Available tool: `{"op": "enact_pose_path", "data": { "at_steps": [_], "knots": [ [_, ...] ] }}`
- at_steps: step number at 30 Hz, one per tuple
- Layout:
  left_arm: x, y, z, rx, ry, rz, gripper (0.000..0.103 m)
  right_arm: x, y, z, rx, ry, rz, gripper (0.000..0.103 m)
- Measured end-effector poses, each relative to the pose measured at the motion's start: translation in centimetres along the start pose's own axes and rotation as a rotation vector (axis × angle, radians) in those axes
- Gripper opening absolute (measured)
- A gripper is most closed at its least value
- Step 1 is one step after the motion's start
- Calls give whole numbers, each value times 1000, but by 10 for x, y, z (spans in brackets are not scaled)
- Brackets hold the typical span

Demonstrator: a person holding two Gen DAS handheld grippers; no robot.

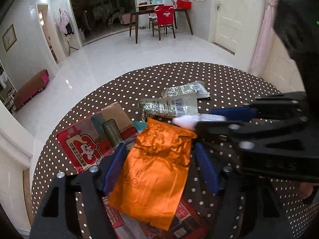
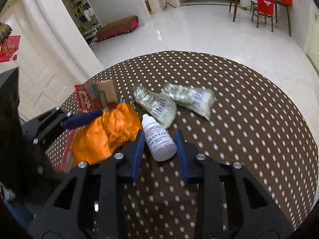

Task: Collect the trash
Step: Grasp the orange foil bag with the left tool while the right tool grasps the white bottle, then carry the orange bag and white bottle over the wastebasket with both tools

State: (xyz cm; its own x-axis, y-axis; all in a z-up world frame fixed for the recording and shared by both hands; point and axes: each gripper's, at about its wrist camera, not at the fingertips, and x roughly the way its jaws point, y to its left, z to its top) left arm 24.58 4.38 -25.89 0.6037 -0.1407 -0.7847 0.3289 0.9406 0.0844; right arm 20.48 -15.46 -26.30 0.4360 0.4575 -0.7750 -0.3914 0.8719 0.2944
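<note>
Right gripper (image 2: 160, 151): blue fingers (image 2: 138, 155) spread, one on each side of a small white dropper bottle (image 2: 159, 141); bottle lies on its side on the table, cap pointing away from the camera; whether either pad touches it cannot be told; label text too small to read. In the left wrist view the same gripper (image 1: 199, 119) enters from the right, motion-blurred, and hides most of the bottle (image 1: 184, 121); only the white cap end shows.

Left gripper (image 1: 159, 169): blue fingers (image 1: 113, 171) spread wide, straddling a crumpled orange foil packet (image 1: 157, 171); no pinch visible; contact with the left pad unclear; the near end of the packet is cut off behind the black frame. In the right wrist view only one of its blue fingers (image 2: 83, 118) shows, at the packet's (image 2: 105, 135) far-left edge.

Under the packet: a flat red printed carton (image 1: 83, 147), partly covered, its near part hidden by the gripper body.

Beyond the bottle: two crumpled clear wrappers with print and barcodes, the nearer wrapper (image 2: 157, 105) just beside the bottle cap, the farther wrapper (image 2: 191, 99) close beside the nearer one; the farther one is blurred.

All rest on a round table with a brown polka-dot cloth (image 2: 239, 119); near edge out of frame.
</note>
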Motion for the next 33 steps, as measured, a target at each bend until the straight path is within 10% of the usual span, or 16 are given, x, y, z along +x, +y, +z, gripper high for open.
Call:
{"op": "enact_pose_path", "data": {
  "at_steps": [33],
  "knots": [
    [-26, -87, -1, 65, 9, -159, 53, -131, -83, -88, 164, -129, -39, 24]
  ]
}}
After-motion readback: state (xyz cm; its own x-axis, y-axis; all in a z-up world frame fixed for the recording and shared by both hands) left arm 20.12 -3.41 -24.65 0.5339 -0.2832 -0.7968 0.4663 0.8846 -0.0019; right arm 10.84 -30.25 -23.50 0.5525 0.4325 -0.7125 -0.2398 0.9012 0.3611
